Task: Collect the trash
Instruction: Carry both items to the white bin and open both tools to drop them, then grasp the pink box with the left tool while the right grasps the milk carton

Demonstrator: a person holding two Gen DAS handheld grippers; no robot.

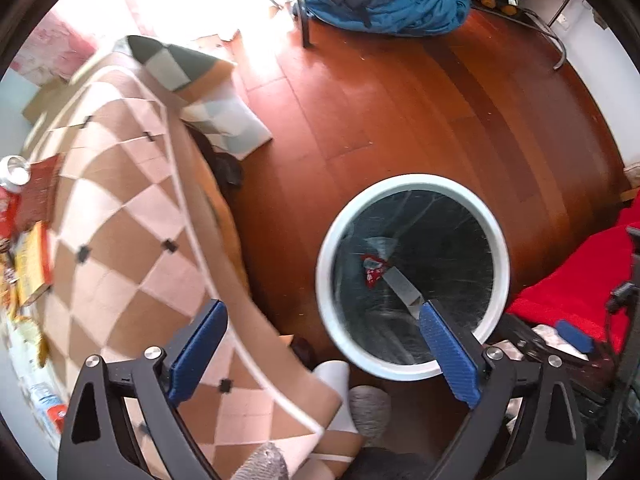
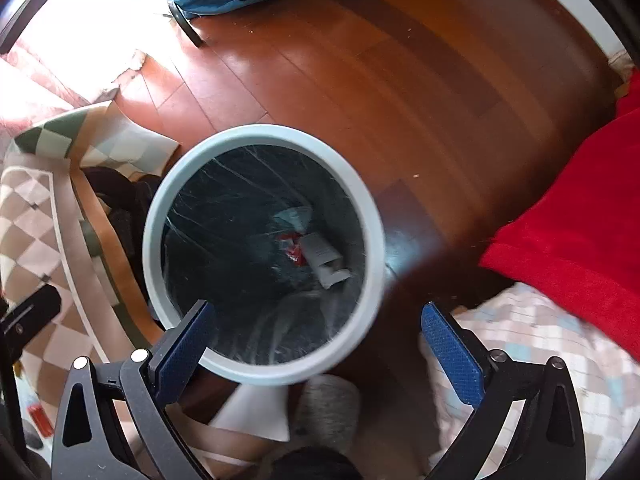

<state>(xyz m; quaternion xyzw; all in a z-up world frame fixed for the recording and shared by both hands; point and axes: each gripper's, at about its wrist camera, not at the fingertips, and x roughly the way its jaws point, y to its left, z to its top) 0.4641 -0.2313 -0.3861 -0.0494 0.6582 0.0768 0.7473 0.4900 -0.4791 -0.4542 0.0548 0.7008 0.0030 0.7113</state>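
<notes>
Both grippers, left (image 1: 322,322) and right (image 2: 316,326), gape wide and empty over the bin (image 2: 362,196). Wrappers (image 2: 316,254) lie at the bin's bottom, so this is likely the drop step.

No text, brand, number or sign can be read in either view. The red-and-white wrapper (image 1: 372,270) lying inside the bin (image 1: 412,184) carries white markings, but they are too small and blurred to make out. The pale carton (image 2: 324,258) beside it in the bin shows faint grey print that cannot be made out either. On the chequered worktop, the yellow box (image 1: 34,264) and the red packet (image 1: 40,190) bear printed surfaces, distorted at the edge of the left wrist view and illegible. The can (image 1: 16,170) near them shows only its top.
</notes>
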